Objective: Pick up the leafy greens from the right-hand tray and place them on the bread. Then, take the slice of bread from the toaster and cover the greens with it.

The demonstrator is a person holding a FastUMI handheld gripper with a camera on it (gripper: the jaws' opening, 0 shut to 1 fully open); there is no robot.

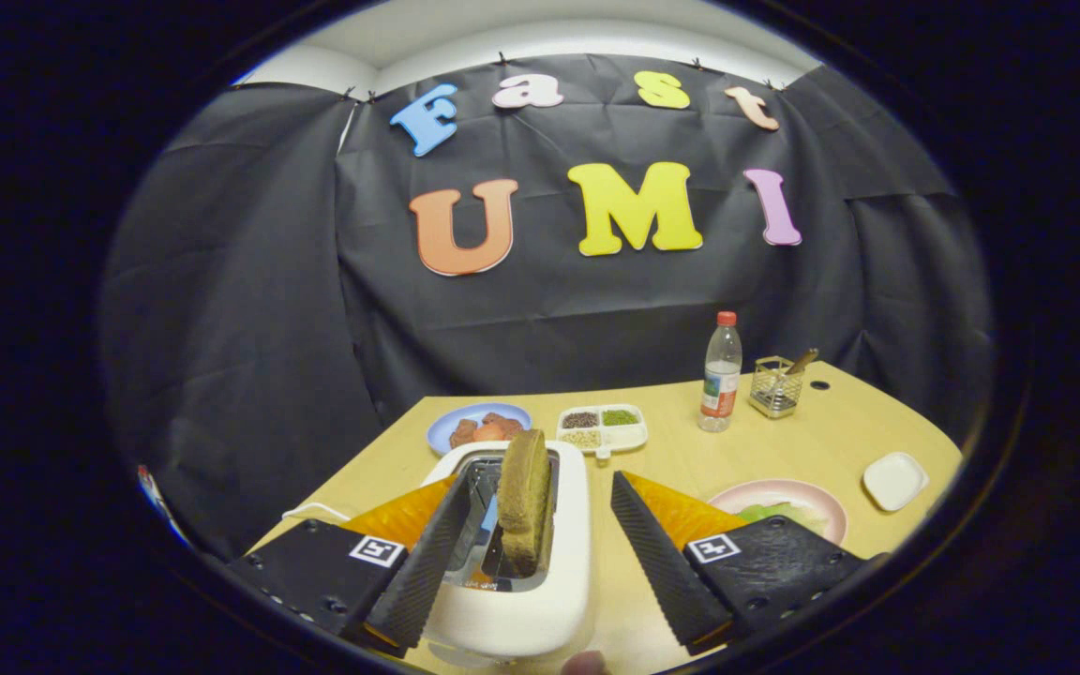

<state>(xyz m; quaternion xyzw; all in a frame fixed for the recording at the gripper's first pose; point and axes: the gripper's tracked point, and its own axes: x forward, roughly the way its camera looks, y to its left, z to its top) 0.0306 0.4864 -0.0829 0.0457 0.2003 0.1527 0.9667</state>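
Nearest the camera, the gripper (531,525) stands with its jaws wide apart, holding nothing, low in the frame. Each finger carries a small square black-and-white marker; no readable writing shows on them. Between the fingers sits a white toaster (540,600), and a brown slice of bread (526,511) stands upright out of its slot, nearer the left finger than the right and touched by neither. Faint print on the toaster's top is too small to read.

At lower right, just beyond the right finger, a pink plate (817,502) holds the leafy greens (774,513), partly hidden by the finger.

Farther back on the wooden table (690,459), at mid-frame, lie a blue plate (451,424) with reddish-brown food and a white divided dish (629,436) of seeds. To the right stands a clear bottle (720,375) with a red cap, its label unreadable, beside a wire holder (774,386). A small white dish (894,480) rests at the right edge.
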